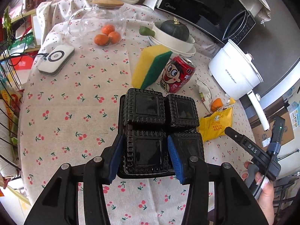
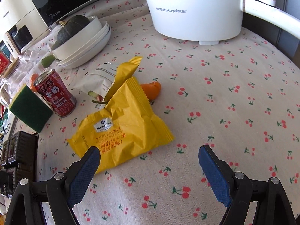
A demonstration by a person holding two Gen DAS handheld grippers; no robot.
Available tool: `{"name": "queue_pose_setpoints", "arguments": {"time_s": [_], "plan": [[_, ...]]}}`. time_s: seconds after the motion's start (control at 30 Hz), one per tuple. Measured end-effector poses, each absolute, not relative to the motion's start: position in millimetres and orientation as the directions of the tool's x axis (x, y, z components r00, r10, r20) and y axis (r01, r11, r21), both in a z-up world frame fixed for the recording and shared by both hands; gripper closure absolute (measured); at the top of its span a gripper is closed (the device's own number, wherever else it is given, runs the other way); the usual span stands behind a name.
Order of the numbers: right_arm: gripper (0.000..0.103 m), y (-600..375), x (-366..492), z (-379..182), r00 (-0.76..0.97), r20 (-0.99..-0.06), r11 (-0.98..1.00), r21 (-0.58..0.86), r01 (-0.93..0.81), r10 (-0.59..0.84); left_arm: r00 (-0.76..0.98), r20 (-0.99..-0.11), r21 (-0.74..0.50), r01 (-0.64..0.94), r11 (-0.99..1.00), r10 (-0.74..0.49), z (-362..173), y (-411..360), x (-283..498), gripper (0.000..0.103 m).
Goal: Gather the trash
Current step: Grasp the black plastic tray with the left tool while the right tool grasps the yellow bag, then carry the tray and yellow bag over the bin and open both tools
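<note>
The left gripper [image 1: 146,157] is clamped on a black plastic tray [image 1: 159,129] of 4 square compartments, turned upside down, its blue pads pinching one near compartment from both sides. The tray sits near the front edge of the cherry-print tablecloth [image 1: 75,103]; whether it rests on the cloth or is held just above it cannot be told.

The right gripper [image 2: 149,168] is spread wide and empty, low over the cloth. Its left pad [image 2: 84,174] overlaps the near corner of the yellow waffle-sandwich wrapper [image 2: 121,131]; the right pad [image 2: 213,172] stands over bare cloth. The wrapper lies toward the right side of the table, just beside the tray, with a torn white packet [image 2: 97,82] and a piece of orange peel [image 2: 152,90] touching it behind.

The step in hand looks like taking the wrapper. To do it well, the right gripper should shift left so the crumpled ridge sits between both pads, come down until the tips nearly brush the cloth, then close on the standing fold, not the flat face, which would slip. Keep clear of the red milk-drink can [image 2: 56,93] and the sponge [image 2: 28,108] leaning against it, and hold the tray steady meanwhile.
</note>
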State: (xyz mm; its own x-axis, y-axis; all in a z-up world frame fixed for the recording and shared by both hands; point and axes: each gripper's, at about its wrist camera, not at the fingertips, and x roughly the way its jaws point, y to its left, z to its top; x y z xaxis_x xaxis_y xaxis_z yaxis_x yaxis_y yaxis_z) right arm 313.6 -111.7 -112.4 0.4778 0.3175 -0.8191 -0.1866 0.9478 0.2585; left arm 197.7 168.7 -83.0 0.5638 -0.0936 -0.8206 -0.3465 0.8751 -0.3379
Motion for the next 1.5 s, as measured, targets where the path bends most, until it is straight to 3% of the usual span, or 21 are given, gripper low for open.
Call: {"name": "queue_pose_setpoints", "arguments": {"time_s": [0.23, 0.3, 0.37, 0.47, 0.97, 1.5], "plan": [[0.022, -111.5, 326.6, -131.3, 0.492, -0.814, 0.951, 0.263, -0.165, 0.31, 0.552, -0.827, -0.338, -0.336, 0.879, -0.107, -86.7, 169.7, 198.3, 0.053], [0.03, -110.9, 327.1, -129.8, 0.496, -0.797, 0.938, 0.296, -0.178, 0.346, 0.55, -0.828, -0.339, -0.334, 0.879, -0.11, -87.2, 169.7, 199.2, 0.053], [0.05, -109.2, 327.0, -128.2, 0.489, -0.781, 0.922, 0.333, -0.199, 0.388, 0.551, -0.827, -0.343, -0.332, 0.879, -0.114, -87.3, 169.3, 199.2, 0.053], [0.069, -105.7, 323.8, -123.8, 0.478, -0.772, 0.908, 0.355, -0.222, 0.419, 0.552, -0.825, -0.352, -0.328, 0.877, -0.125, -86.9, 167.2, 199.3, 0.052], [0.072, -154.4, 278.5, -58.5, 0.536, -0.748, 0.918, 0.276, -0.285, 0.392, 0.586, -0.791, -0.384, -0.253, 0.888, -0.174, -65.2, 138.8, 192.2, 0.052], [0.072, -286.4, 215.4, -37.3, 0.543, -0.808, 0.973, 0.171, -0.157, 0.23, 0.557, -0.777, -0.406, -0.085, 0.91, -0.294, -59.6, 54.8, 184.5, 0.052]]}}
